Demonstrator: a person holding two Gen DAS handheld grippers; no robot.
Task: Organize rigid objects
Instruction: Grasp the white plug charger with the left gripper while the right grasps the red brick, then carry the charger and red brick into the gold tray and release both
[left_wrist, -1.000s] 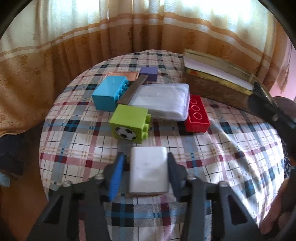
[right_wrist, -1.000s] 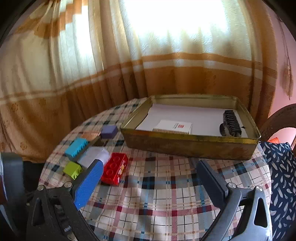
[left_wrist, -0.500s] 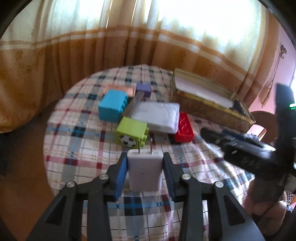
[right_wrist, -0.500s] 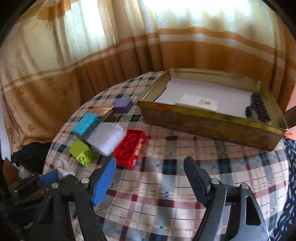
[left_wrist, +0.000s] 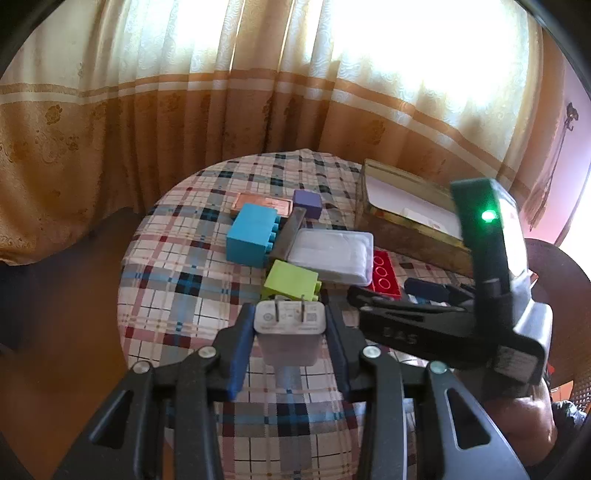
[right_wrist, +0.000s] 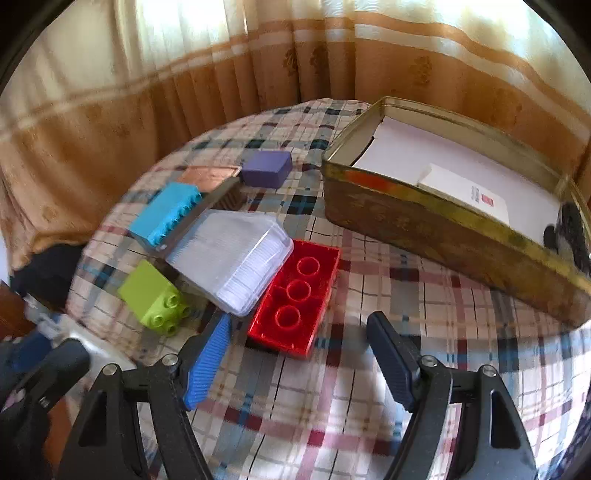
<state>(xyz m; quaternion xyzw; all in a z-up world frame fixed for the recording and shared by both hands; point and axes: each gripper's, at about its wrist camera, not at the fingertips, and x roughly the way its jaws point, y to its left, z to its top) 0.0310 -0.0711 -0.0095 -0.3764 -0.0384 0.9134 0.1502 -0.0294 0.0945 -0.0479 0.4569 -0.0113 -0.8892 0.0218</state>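
White plastic fills the left gripper (left_wrist: 290, 325): its jaws clamp a wall charger (left_wrist: 289, 334) by the sides, prongs pointing away, lifted over the checked tablecloth (left_wrist: 177, 280). Beyond its tips, a green brick (left_wrist: 291, 281) is partly hidden behind the charger. To the right, the right gripper (right_wrist: 298, 352) blocks much of the gold tin (left_wrist: 399, 225) (its contents barely readable there). Its jaws have just been closing but still stand apart, gripping nothing; the red brick (right_wrist: 295, 295) lies just ahead of them, touching a clear box (right_wrist: 236, 258).
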